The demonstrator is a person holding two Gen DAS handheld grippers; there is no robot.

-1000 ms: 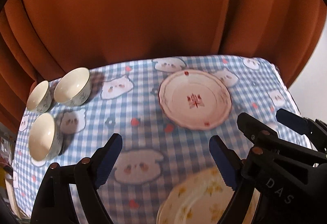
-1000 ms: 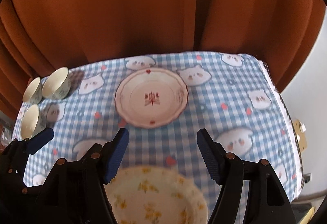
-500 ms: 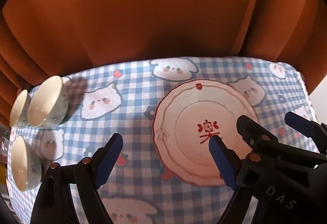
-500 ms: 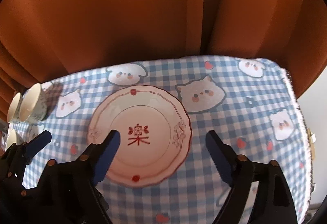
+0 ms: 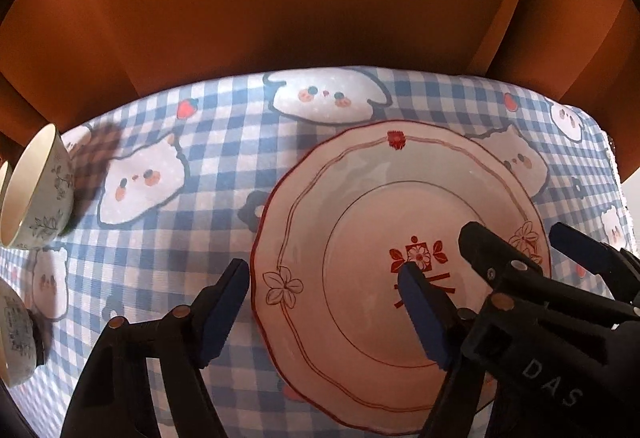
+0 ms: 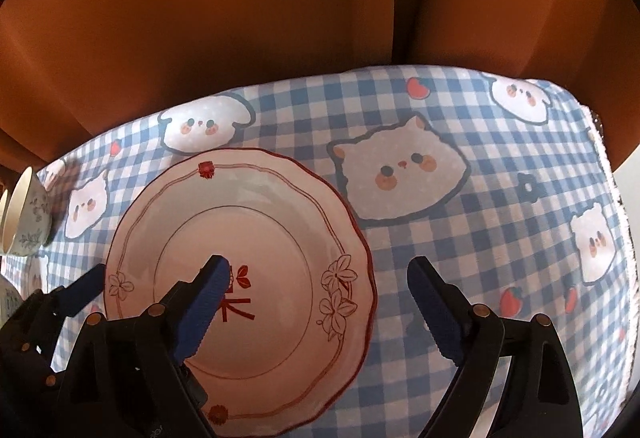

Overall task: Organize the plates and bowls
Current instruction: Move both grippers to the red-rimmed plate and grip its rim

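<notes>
Since the earlier frames both of your grippers have dropped toward the red-trimmed plate [image 5: 360, 238], which now fills most of each view; the yellow-flowered plate seen near the bottom edge before is out of frame.

Far left: a bowl [image 5: 36, 190] with a leaf pattern lies tipped on its side on the checked tablecloth [image 5: 208, 158], and a second bowl [image 5: 14, 342] shows at the lower left edge.

Left gripper [image 5: 324, 306]: jaws apart, having just been closing. They straddle the plate's left rim, one finger over the cloth, the other over the plate's centre. No pad presses on the rim.

Right gripper [image 6: 320, 302]: jaws wide apart after opening. They straddle the plate's right rim, the left finger over the centre motif, the right finger over the cloth. Nothing is clamped.

The plate lies flat on the cloth, in front of the orange curtain [image 6: 280, 18].
</notes>
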